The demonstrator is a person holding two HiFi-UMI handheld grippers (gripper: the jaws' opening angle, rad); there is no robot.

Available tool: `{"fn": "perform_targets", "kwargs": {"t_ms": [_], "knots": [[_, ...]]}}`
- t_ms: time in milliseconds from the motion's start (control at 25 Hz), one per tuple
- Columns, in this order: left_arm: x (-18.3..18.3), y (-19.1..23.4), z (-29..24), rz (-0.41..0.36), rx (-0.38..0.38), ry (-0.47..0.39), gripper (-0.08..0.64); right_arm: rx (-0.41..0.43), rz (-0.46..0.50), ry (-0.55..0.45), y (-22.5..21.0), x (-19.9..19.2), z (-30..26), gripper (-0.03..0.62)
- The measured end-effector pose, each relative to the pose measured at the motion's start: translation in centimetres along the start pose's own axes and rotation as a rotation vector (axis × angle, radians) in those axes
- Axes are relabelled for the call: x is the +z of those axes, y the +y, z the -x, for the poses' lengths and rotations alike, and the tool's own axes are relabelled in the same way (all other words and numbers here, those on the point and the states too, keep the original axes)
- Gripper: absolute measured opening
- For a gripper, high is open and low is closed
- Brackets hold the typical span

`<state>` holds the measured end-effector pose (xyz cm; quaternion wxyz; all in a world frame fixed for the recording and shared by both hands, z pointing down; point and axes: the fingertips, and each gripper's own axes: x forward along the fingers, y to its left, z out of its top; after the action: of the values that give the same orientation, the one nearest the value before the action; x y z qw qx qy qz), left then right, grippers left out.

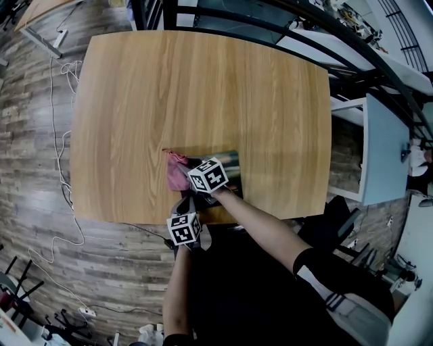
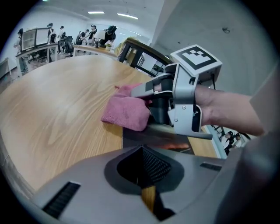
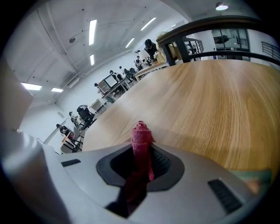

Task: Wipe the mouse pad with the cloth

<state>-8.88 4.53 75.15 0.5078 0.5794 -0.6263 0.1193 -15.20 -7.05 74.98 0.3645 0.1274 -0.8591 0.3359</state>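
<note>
A dark mouse pad [image 1: 230, 161] with a printed picture lies near the table's front edge. At its left end a pink cloth [image 1: 177, 174] rests on it. My right gripper [image 1: 188, 178] is shut on the cloth [image 3: 142, 140], which stands bunched between its jaws [image 3: 141, 151]. The left gripper view shows the cloth [image 2: 127, 113] pressed down at the left edge of the pad [image 2: 153, 138], with the right gripper [image 2: 146, 94] above it. My left gripper [image 1: 191, 205] is at the front edge, its jaws [image 2: 142, 151] closed on the pad's near edge.
The wooden table [image 1: 203, 94] stretches away beyond the pad. A white desk [image 1: 382, 149] stands to the right and a black railing [image 1: 270, 17] runs along the back. A cable [image 1: 57, 135] trails on the floor at the left.
</note>
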Motion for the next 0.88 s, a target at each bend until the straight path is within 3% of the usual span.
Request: {"fn": "perform_targets", "kwargs": {"t_ms": [160,320,880], "knots": [[-0.5,0.0,0.0,-0.103,0.036,0.052,0.023,-0.003,0.009,0.009,-0.3,-0.2,0.1,0.069],[-0.5,-0.2,0.0,-0.074,0.028,0.044,0.023,-0.005,0.018,0.013,-0.6,-0.5,0.4,0.069],[-0.4,0.0,0.2,-0.078,0.042,0.047,0.023,-0.065,-0.019,0.004,-3.8,-1.2,3.1,0.069]]}}
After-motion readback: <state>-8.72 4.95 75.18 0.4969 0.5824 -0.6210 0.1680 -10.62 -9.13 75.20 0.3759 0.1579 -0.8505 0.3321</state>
